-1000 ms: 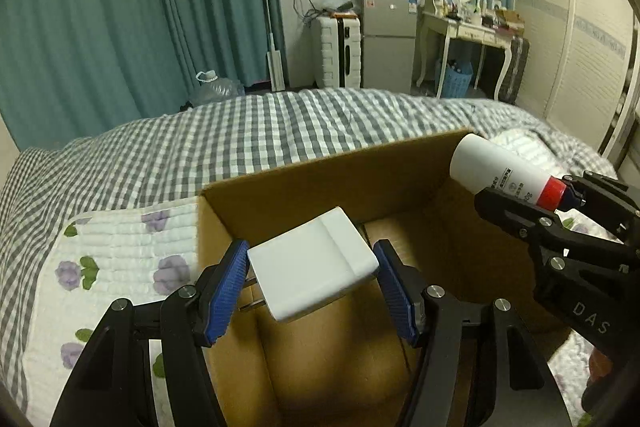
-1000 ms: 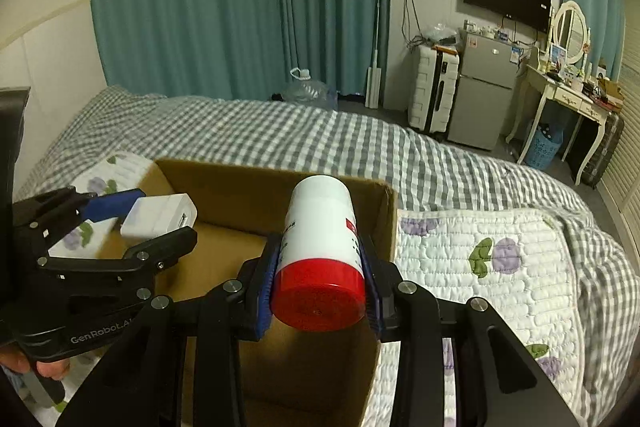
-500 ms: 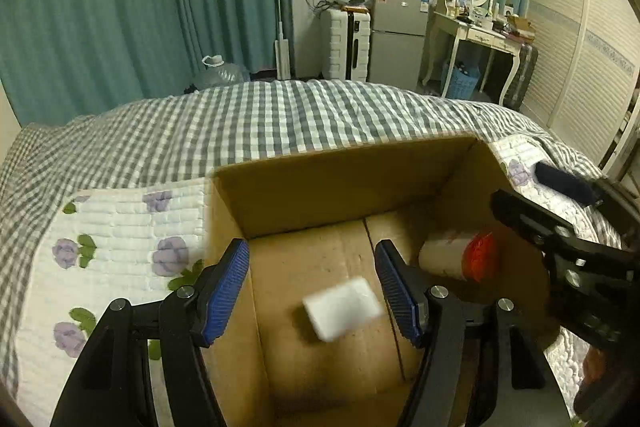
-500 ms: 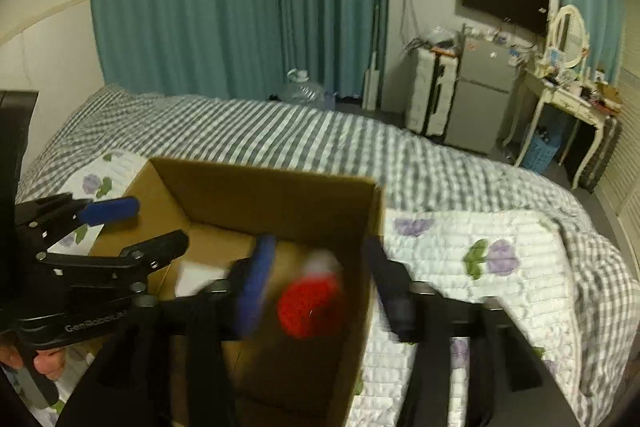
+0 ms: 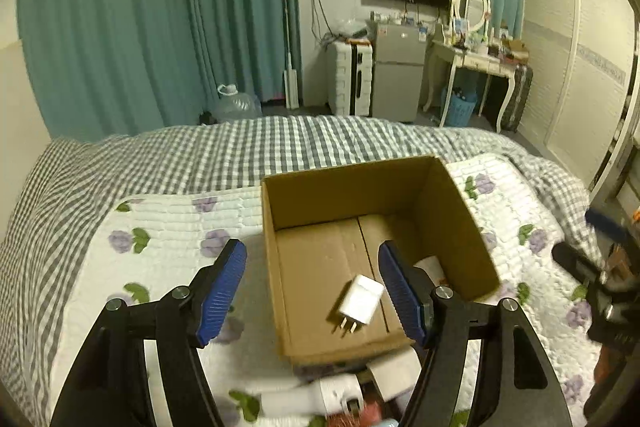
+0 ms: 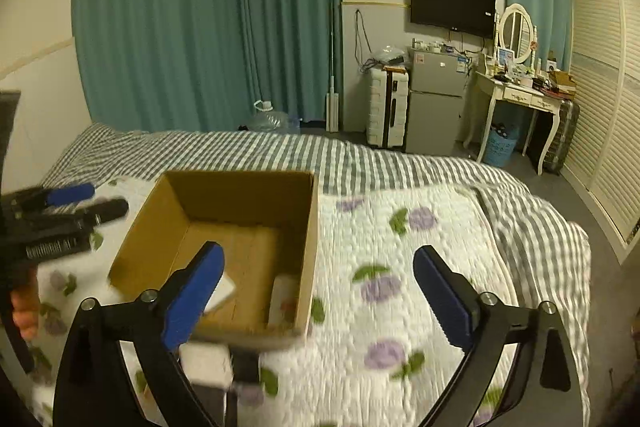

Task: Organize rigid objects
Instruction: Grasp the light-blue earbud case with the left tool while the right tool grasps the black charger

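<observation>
Charger [image 5: 360, 301], the white plug block, lies prongs toward you on the floor of the cardboard box [image 5: 348, 183], and the red-capped bottle [image 6: 285, 297] rests against the box's right wall. Your left gripper [image 5: 312, 293] and right gripper [image 6: 318, 293] both hang wide open, holding nothing, above the box's near edge. You look to be between placements; next, pick from the blurred white items [image 5: 320, 395] just below the box's near wall.

white bottle [image 5: 430, 265] mostly hidden behind left claw [image 5: 312, 291], foreground objects [image 5: 320, 397] blurred
</observation>
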